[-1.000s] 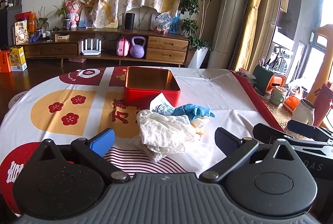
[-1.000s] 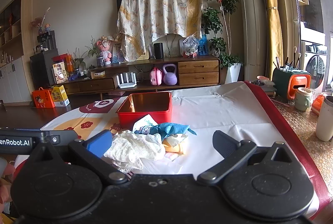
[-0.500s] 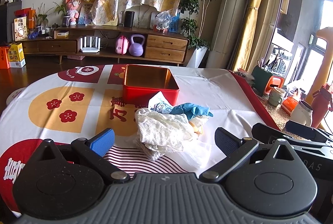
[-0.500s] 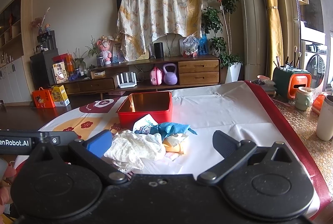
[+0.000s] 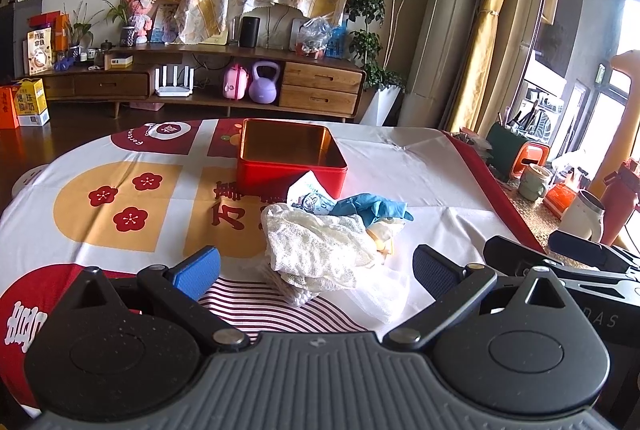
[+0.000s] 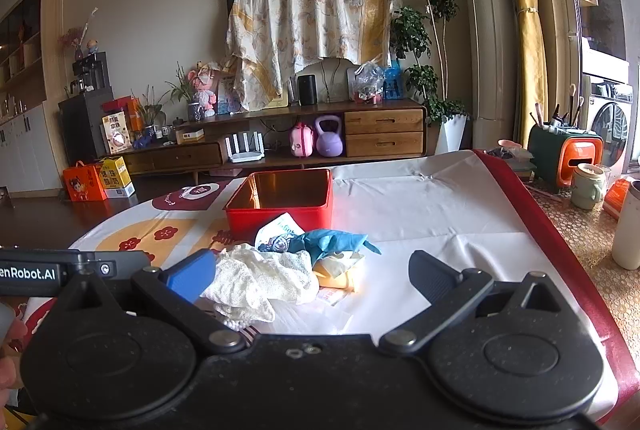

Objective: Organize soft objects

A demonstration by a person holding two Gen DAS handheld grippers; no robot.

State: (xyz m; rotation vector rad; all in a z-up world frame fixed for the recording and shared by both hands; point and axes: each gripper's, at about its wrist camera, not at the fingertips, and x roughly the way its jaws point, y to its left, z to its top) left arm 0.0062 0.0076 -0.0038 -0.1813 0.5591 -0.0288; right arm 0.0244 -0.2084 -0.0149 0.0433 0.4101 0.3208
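A pile of soft things lies mid-table: a white lace cloth in front, a blue glove, a printed white pouch and a yellowish piece. Behind the pile stands an open, empty red tin box. My left gripper is open, just short of the lace cloth. My right gripper is open, and in the right wrist view the lace cloth, blue glove and red box lie ahead of it. Neither gripper holds anything.
The table wears a white cloth with red and orange prints. Cups and a white jug stand off its right edge, with an orange and green holder. The right gripper's body shows at the left wrist view's right side.
The left gripper has edged slightly forward and left toward the pile. The right gripper has barely moved. Both stay open.
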